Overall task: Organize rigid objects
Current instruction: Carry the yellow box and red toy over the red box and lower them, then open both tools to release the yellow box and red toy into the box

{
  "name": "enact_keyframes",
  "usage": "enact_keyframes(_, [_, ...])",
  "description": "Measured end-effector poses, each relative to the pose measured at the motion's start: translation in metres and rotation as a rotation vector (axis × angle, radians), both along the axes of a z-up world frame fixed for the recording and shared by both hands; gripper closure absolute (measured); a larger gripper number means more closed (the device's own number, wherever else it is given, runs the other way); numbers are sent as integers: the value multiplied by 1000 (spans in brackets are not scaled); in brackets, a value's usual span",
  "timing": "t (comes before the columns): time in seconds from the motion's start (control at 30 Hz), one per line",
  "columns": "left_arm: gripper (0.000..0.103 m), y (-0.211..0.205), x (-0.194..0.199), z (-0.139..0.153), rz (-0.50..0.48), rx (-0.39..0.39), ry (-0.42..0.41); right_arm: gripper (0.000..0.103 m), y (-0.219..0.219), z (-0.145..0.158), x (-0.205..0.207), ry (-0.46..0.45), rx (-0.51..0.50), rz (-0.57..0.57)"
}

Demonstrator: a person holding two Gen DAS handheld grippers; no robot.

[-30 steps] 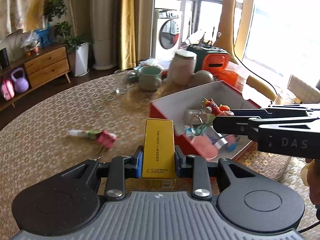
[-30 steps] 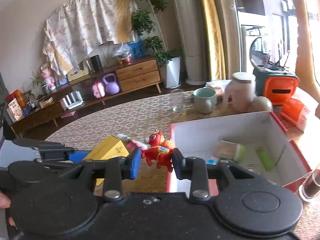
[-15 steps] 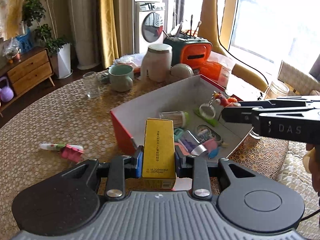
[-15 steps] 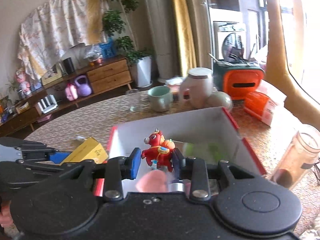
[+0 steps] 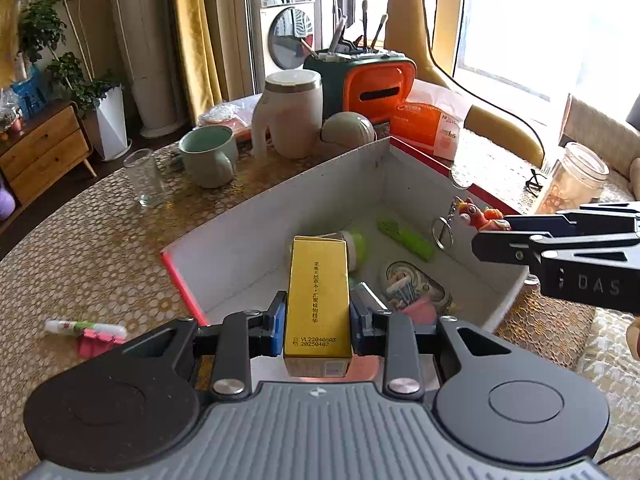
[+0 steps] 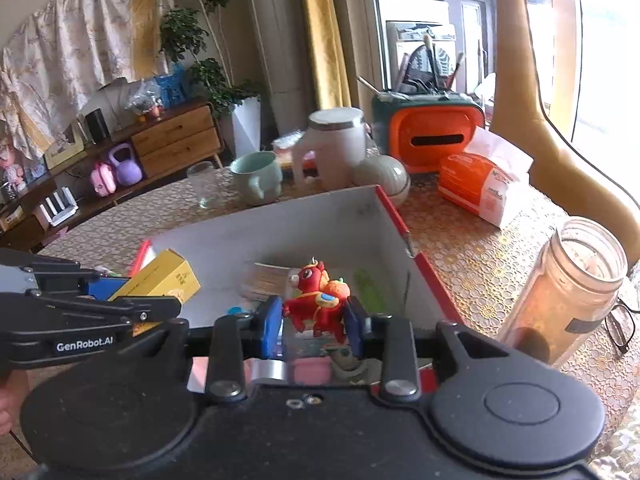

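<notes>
My left gripper (image 5: 318,320) is shut on a yellow carton (image 5: 318,296) and holds it above the near side of a red box with white inside walls (image 5: 280,216). My right gripper (image 6: 314,320) is shut on a red toy keychain (image 6: 316,300) and holds it over the same box (image 6: 304,224); the toy shows in the left wrist view (image 5: 478,214) with its ring hanging. The carton shows in the right wrist view (image 6: 164,280). Inside the box lie a green-capped jar (image 5: 352,242), a green stick (image 5: 406,234) and several small items.
On the patterned table: a pink-and-white tube (image 5: 86,330) left of the box, a glass (image 5: 144,178), green mug (image 5: 208,156), white jug (image 5: 292,114), orange container (image 5: 372,80), orange packet (image 6: 484,184), a glass jar (image 6: 576,284) and spectacles (image 6: 620,326) at the right.
Both grippers have moved over the box with their objects still held. The box now lies directly below them and looks nearer.
</notes>
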State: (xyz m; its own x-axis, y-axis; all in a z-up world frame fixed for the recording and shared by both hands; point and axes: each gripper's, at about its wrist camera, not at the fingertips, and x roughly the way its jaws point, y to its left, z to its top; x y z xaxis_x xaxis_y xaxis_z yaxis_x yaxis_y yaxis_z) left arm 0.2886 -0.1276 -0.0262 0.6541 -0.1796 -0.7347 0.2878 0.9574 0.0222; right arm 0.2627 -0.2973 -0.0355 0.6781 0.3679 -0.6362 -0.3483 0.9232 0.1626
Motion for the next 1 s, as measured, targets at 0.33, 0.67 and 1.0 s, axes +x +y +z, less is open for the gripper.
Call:
enact_keyframes(0.33, [74,-33,43,-29,-25,16,56,71,2,-26,29,50,-46,-1])
enact_keyframes(0.67, [74,-32,74,-60,20,17,161,71,21,-55,38,103,-131,56])
enact_keyframes(1.0, [74,-24,84,-67,45,-13,249,69,32,-59,39,121,-160,86])
